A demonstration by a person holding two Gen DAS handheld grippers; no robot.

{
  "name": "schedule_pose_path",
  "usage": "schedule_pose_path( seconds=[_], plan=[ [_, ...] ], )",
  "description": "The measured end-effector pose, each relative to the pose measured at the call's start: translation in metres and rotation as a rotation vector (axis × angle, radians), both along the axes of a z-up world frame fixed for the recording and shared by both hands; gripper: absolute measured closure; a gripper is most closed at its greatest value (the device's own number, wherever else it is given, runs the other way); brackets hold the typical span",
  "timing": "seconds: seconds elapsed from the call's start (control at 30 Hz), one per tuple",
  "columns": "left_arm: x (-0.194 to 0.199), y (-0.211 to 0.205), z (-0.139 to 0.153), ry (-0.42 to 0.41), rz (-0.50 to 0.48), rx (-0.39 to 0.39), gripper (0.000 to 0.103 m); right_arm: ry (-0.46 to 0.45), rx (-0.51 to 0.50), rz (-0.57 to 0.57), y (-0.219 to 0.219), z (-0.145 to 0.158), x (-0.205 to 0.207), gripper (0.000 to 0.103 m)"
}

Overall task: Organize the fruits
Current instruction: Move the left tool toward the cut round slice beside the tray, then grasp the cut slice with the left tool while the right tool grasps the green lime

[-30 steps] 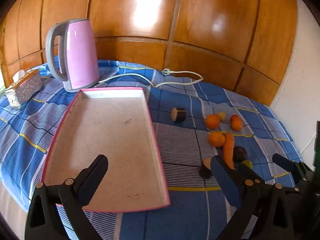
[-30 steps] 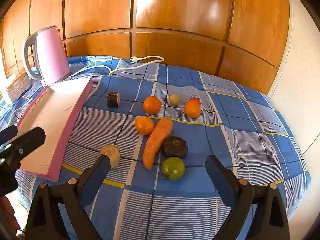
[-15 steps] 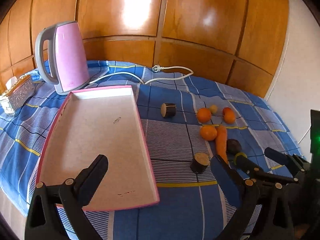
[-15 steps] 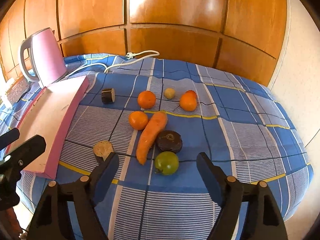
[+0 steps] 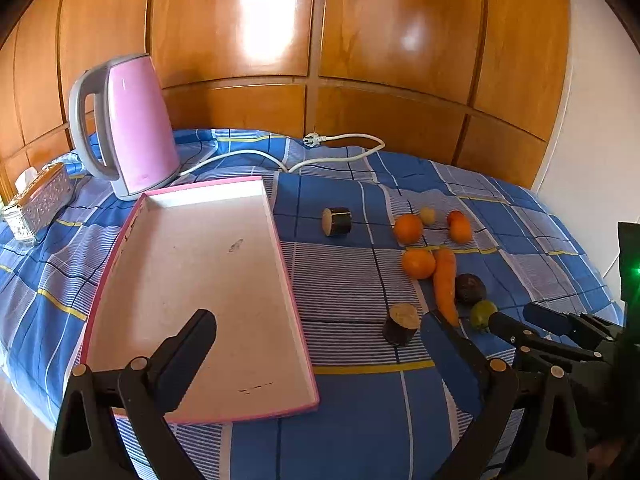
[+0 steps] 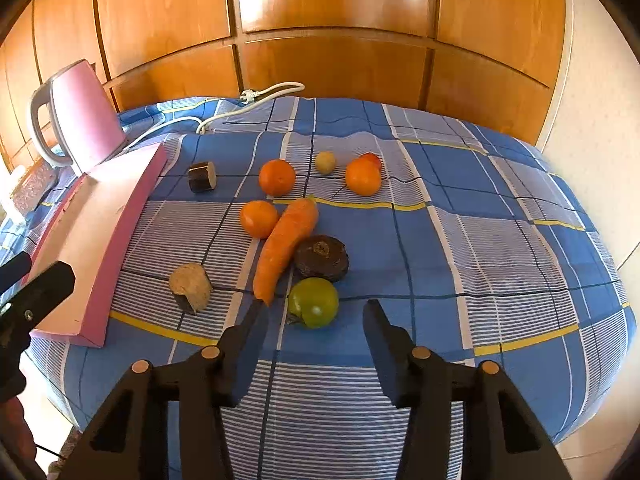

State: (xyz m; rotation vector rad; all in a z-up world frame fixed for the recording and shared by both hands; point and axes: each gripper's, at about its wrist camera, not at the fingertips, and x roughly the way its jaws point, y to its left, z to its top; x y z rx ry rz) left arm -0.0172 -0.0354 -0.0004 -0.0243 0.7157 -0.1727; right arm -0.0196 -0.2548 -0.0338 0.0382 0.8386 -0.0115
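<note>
The right claw has just been closing, its jaws narrowed around the green fruit at the near end of the cluster; the fruit sits in the gap, yet clear cloth shows on both sides of it, so nothing is gripped; the left claw hangs wide open and empty over the near end of the pink tray, which lies bare on the blue checked cloth to the left of the produce; the green fruit touches, or very nearly touches, the dark round fruit behind it, and the tip of the carrot lies just beside the left jaw; the likely trouble, as I judge it, starts there; if the jaws go on closing where they stand, the left one may catch the carrot tip and drag it along, or shove it into the nearby orange; the fruit is round and smooth, so pads meeting it off-centre could squirt it forward against the dark fruit; the soft cloth gives underfoot, so a low approach might snag a fold; the cut brown piece lies near enough to be nudged on the way to the tray.
</note>
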Motion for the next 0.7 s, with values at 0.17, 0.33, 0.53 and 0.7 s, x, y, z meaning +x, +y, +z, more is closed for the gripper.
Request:
schedule_pose_path(
  seconds=[0.17,0.33,0.53,0.7],
  plan=[
    [0.001,-0.004,-0.001,0.008,-0.021,-0.005,0.002,0.016,0.011,-0.001,-0.003,-0.006,-0.002,0.053],
    [0.003,-0.012,-0.005,0.033,-0.066,-0.022,0.017,0.031,0.024,-0.022,-0.012,-0.013,-0.003,0.053],
    [0.006,-0.021,-0.012,0.071,-0.125,-0.045,0.028,0.025,0.051,-0.032,-0.02,-0.013,-0.003,0.053],
    [0.011,-0.033,-0.018,0.114,-0.193,-0.048,0.036,0.013,0.082,0.003,-0.018,-0.013,-0.003,0.053]
  ],
)
